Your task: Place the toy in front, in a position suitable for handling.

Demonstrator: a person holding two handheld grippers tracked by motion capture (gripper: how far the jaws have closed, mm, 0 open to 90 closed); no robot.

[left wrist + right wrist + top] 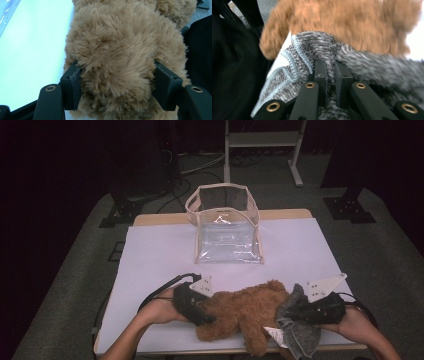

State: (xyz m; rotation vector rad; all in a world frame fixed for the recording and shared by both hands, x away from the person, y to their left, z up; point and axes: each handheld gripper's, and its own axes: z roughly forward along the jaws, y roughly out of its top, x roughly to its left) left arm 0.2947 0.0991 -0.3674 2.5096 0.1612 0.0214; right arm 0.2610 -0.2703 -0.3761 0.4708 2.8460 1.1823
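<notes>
High view: brown teddy bear point(245, 312) lying at near table point(150, 255) edge; left gripper point(200, 312) clamped around its furry body, right gripper point(302, 310) pinched tight on grey knit cloth point(300, 330) beside it.

The high view looks forward and down from above the person's edge of the pale lilac worktop point(150, 255), far enough off to take in the whole top, with the shaggy brown plush bear point(245, 312) at the near edge and the clear plastic bag with beige trim point(226, 227) beyond it. The left gripper view sits right against the bear point(117, 57), looking along its own black jaws, worktop point(30, 57) to the bear's left. The right gripper view is just as close, facing a grey knitted cloth point(312, 50) in front of the bear point(342, 22). All three views share the bear
</notes>
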